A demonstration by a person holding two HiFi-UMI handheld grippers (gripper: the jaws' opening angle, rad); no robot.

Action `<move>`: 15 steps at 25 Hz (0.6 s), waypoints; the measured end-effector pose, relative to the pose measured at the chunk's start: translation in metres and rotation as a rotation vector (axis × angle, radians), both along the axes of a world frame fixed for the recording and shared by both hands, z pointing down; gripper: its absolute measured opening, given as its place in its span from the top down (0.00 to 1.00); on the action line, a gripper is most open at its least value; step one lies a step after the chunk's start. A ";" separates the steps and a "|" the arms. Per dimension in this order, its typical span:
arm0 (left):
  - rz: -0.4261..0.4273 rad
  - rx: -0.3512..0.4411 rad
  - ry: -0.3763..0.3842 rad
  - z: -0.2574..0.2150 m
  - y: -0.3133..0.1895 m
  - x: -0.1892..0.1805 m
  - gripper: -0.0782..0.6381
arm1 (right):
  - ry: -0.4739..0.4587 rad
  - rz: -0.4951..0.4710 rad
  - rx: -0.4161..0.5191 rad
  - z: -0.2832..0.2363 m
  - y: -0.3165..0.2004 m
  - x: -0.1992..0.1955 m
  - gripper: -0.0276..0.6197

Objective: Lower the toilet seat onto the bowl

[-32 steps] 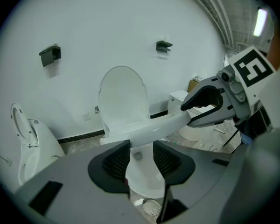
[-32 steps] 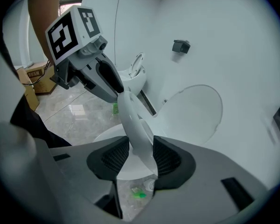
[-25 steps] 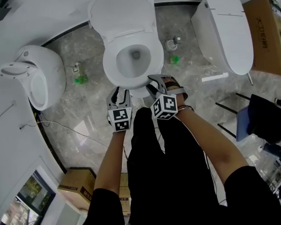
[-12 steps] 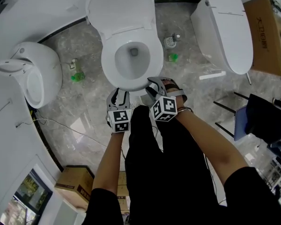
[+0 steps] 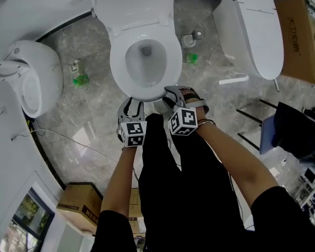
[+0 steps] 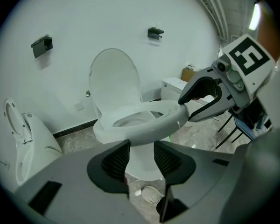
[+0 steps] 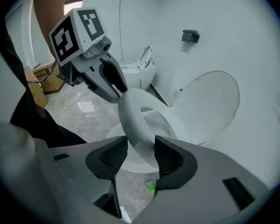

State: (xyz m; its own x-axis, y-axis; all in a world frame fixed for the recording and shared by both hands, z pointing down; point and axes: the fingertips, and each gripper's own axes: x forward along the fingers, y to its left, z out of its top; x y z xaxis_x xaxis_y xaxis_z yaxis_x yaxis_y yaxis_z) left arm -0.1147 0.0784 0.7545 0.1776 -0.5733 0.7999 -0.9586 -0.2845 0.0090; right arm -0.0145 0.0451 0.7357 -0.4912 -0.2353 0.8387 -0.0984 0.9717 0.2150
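We look down on a white oval plastic toilet seat [image 5: 174,62] lying flat on the rim of the white ceramic toilet bowl [image 5: 145,91]. Its white lid [image 5: 131,4] stands raised behind it, towards the wall. The toilet stands on a grey marbled floor [image 5: 89,114], between two other white toilets, one to the left [image 5: 29,77] and one to the right [image 5: 252,30].

Both our grippers sit at the front edge of the seat, close together. The left gripper [image 5: 131,103] points at the front rim from just left of centre. In its own view its dark ribbed fingers [image 6: 115,158] are spreading, with the seat's front rim [image 6: 144,127] just above and beyond them and nothing pinched.

The right gripper [image 5: 170,92] meets the rim just right of centre. In its own view its fingers [image 7: 169,157] are also spreading. The seat's rim [image 7: 130,118] runs between them, with a gap showing beside the left finger, so they do not pinch it.
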 end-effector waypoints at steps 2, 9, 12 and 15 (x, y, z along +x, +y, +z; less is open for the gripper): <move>0.005 -0.001 -0.003 0.006 0.004 0.001 0.65 | 0.008 0.001 -0.006 0.006 0.006 0.001 0.66; 0.014 -0.008 -0.009 0.024 0.014 0.006 0.65 | 0.036 -0.004 -0.006 0.024 0.015 0.006 0.66; 0.029 -0.025 -0.017 0.036 0.021 0.006 0.65 | 0.048 -0.004 -0.022 0.035 0.023 0.006 0.66; 0.043 -0.045 -0.024 0.048 0.028 0.007 0.65 | 0.050 -0.002 -0.047 0.045 0.030 0.007 0.66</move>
